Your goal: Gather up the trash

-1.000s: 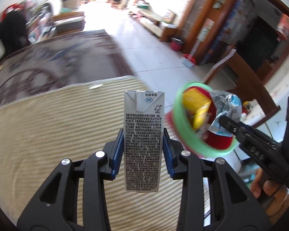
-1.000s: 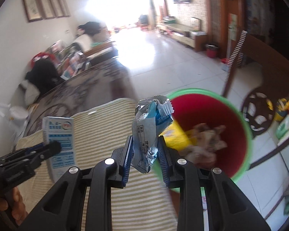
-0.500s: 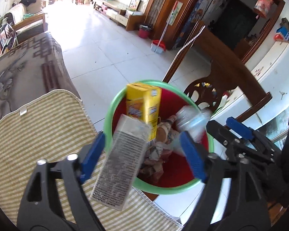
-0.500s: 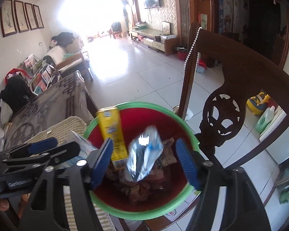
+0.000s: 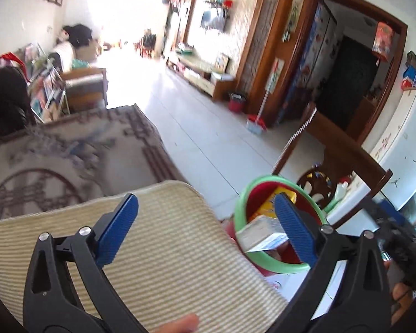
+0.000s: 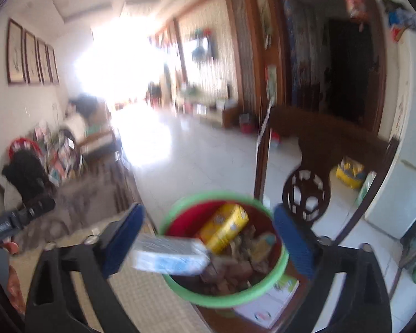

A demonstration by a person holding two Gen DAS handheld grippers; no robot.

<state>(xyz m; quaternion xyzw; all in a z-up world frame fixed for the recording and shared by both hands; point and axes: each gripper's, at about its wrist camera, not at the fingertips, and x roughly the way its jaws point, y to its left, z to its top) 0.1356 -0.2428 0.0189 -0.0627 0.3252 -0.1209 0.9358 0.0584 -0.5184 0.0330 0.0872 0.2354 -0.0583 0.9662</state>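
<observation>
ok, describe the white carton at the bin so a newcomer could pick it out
Find the red bin with a green rim beside the striped mat. The white carton lies across its near-left rim, half in, blue print on its side. Its neighbour, the yellow carton, sits deeper inside, tilted.

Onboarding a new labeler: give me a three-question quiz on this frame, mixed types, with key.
1. True or false: the left gripper is shut on the carton.
2. Where does the white carton lie? A) on the mat B) across the rim of the bin C) on the floor
3. Fill in: the other carton inside the bin is ____ in colour.

Key: 1 false, its fingers are spread and hold nothing; 2 B; 3 yellow.
</observation>
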